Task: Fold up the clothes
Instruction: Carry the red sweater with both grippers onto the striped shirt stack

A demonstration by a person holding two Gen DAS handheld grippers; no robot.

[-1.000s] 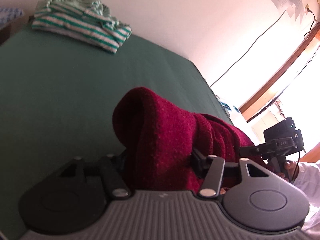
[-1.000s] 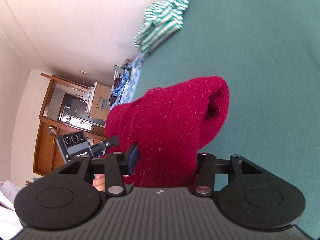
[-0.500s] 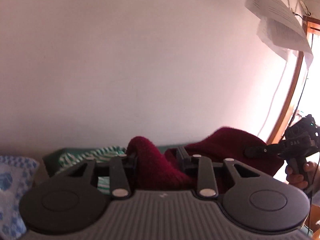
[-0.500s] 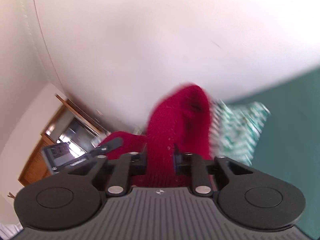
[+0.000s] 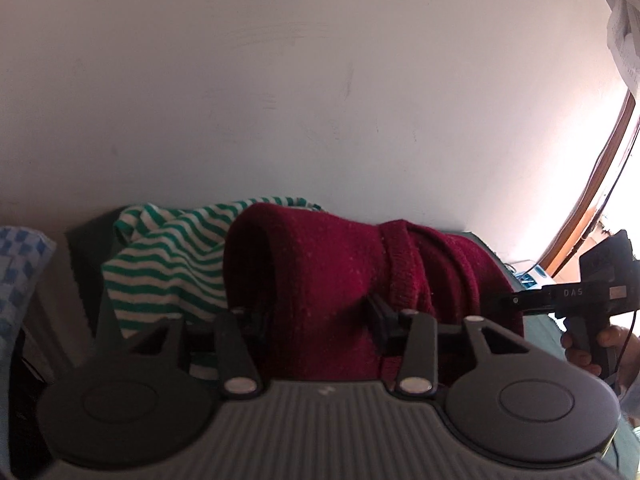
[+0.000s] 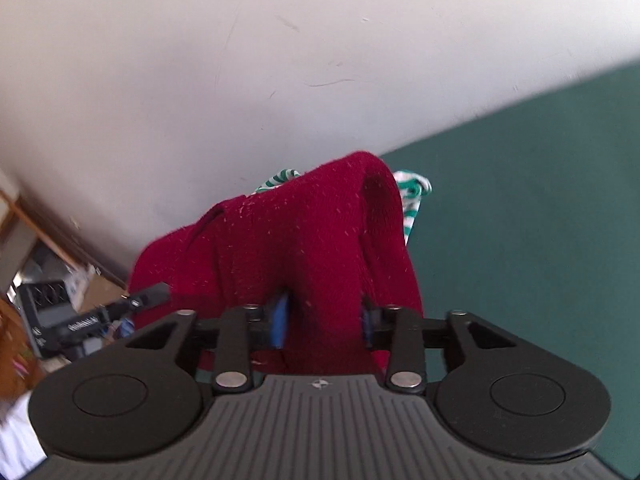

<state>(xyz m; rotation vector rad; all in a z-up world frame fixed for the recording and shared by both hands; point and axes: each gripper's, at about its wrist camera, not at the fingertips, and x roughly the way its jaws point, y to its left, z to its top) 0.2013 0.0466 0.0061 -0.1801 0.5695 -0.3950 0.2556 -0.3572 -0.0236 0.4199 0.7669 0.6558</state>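
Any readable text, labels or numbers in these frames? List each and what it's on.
"DAS": on the right gripper, seen from the left wrist view; further characters are cut off or unclear.
Light lettering on the left gripper, seen from the right wrist view: too blurred to read.
Printed sheets on the wall: too small to read.

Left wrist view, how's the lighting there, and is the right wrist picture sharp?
Left wrist view: glare washes out the window side, while the red sweater is dim but sharp. Right wrist view: evenly lit; the sweater and striped shirt are slightly blurred.
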